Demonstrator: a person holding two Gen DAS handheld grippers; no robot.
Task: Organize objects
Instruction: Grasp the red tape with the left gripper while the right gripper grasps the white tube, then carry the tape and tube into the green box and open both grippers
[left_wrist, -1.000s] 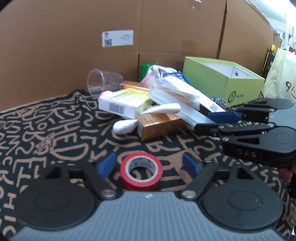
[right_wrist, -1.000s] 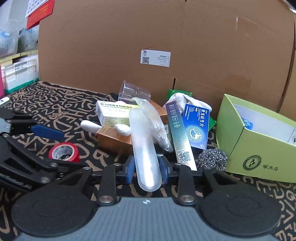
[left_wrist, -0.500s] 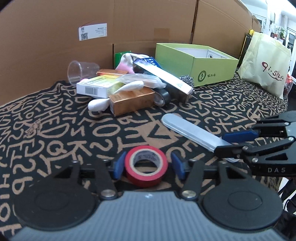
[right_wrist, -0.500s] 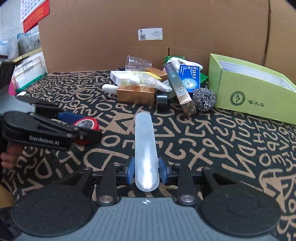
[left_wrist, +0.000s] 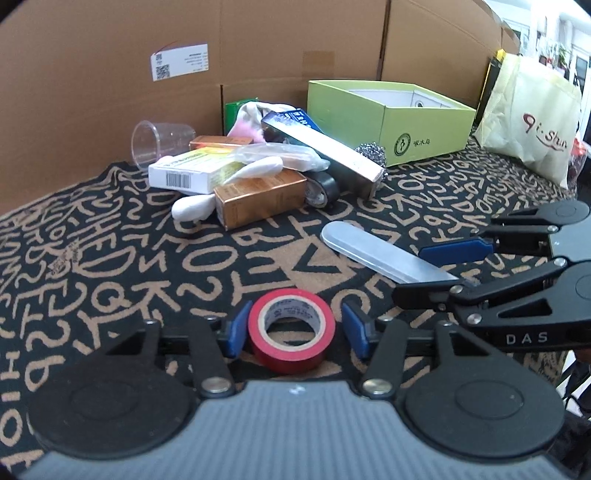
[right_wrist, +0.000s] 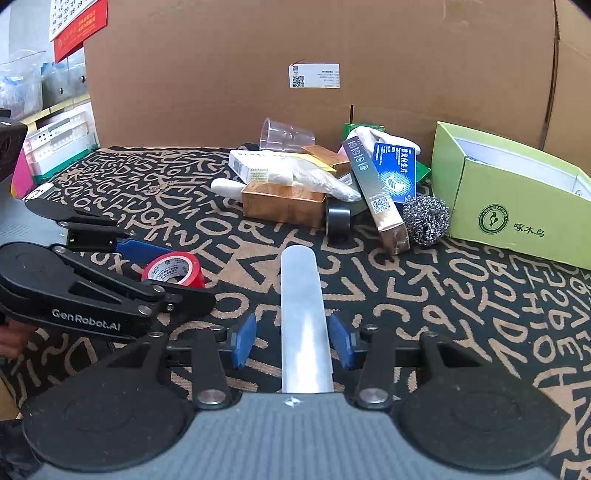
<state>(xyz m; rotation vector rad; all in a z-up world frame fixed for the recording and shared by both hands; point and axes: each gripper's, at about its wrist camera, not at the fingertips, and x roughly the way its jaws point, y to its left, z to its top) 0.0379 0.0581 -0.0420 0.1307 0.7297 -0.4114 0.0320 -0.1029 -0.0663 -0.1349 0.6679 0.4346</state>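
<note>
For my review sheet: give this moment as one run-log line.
left gripper: closing around red tape roll, right pad apart | right gripper: opening, clear case between, pads off | both on mat

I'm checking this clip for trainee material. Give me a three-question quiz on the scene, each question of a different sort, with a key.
1. True or false: the red tape roll sits between the fingers of the left hand-held gripper.
2. Which thing lies between the fingers of the right hand-held gripper? A) steel scourer B) translucent long case C) clear cup
3. Fill in: the green box stands with its top ____.

Key: 1 true; 2 B, the translucent long case; the steel scourer and clear cup are by the pile; 3 open.
</note>
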